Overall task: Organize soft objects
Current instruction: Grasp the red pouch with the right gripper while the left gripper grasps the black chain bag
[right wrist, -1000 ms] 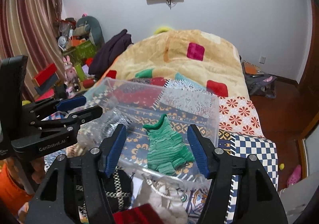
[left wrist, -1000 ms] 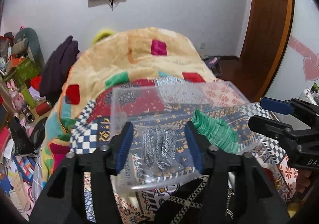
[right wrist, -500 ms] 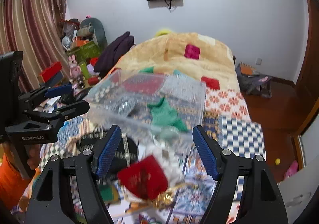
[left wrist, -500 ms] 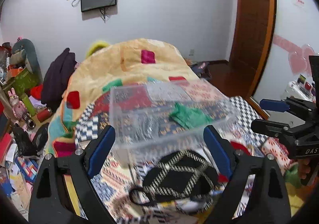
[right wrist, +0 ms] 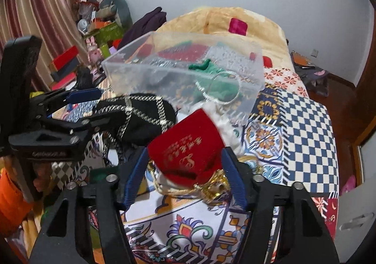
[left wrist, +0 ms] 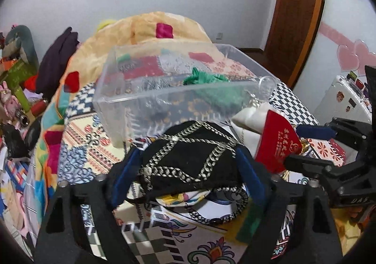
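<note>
Since half a second ago both grippers are lowering toward the bed [left wrist: 293, 104] and are narrowing from a wider spread. The clear box [left wrist: 178, 92] is sitting behind them, holding a green cloth [left wrist: 206, 80] and a silvery bag [left wrist: 152, 84]. The left gripper [left wrist: 188, 170] is straddling the black pouch [left wrist: 188, 155], fingers parted. The right gripper [right wrist: 184, 170] is straddling the red pouch [right wrist: 188, 144], fingers parted; contact unclear.

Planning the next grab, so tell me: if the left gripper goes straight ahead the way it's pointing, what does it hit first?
The left gripper would most likely meet the black chain-trimmed bag first; the bag already sits between its open fingers. The clear plastic box lies beyond it. Exact depth is hard to judge through the fisheye.
</note>
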